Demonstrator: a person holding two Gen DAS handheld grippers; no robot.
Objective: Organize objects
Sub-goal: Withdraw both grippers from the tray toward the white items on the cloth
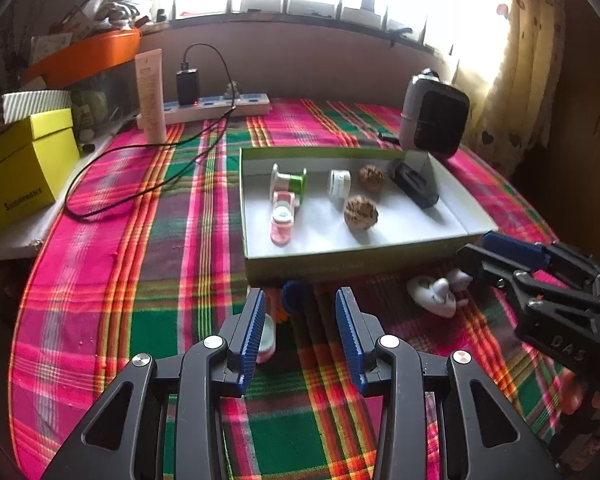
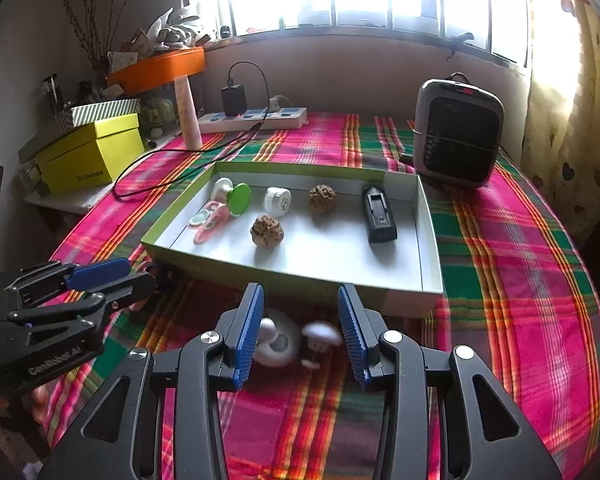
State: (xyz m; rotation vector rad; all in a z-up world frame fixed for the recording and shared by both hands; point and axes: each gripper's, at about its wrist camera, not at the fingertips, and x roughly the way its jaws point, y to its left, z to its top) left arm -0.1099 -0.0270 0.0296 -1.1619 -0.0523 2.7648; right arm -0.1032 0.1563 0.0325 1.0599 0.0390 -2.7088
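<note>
A shallow green-walled box tray [image 1: 340, 258] [image 2: 300, 280] lies on the plaid cloth. It holds a green spool [image 1: 290, 180] [image 2: 232, 196], a pink item [image 1: 283, 216] [image 2: 212, 220], a white jar [image 1: 339, 184] [image 2: 277, 200], two walnuts [image 1: 360, 214] [image 2: 267, 231] and a black charger [image 1: 415, 185] [image 2: 378, 214]. My left gripper [image 1: 302, 312] is open, above a blue-capped thing [image 1: 296, 296] in front of the tray. My right gripper [image 2: 300, 316] is open over white mushroom-like figures [image 2: 296, 340] [image 1: 436, 294].
A small heater [image 1: 434, 116] [image 2: 458, 132] stands behind the tray. A power strip [image 1: 220, 106] [image 2: 256, 118] with charger and cable, a cream tube [image 1: 152, 96] [image 2: 188, 112] and yellow boxes [image 1: 24, 168] [image 2: 90, 152] are at the back left.
</note>
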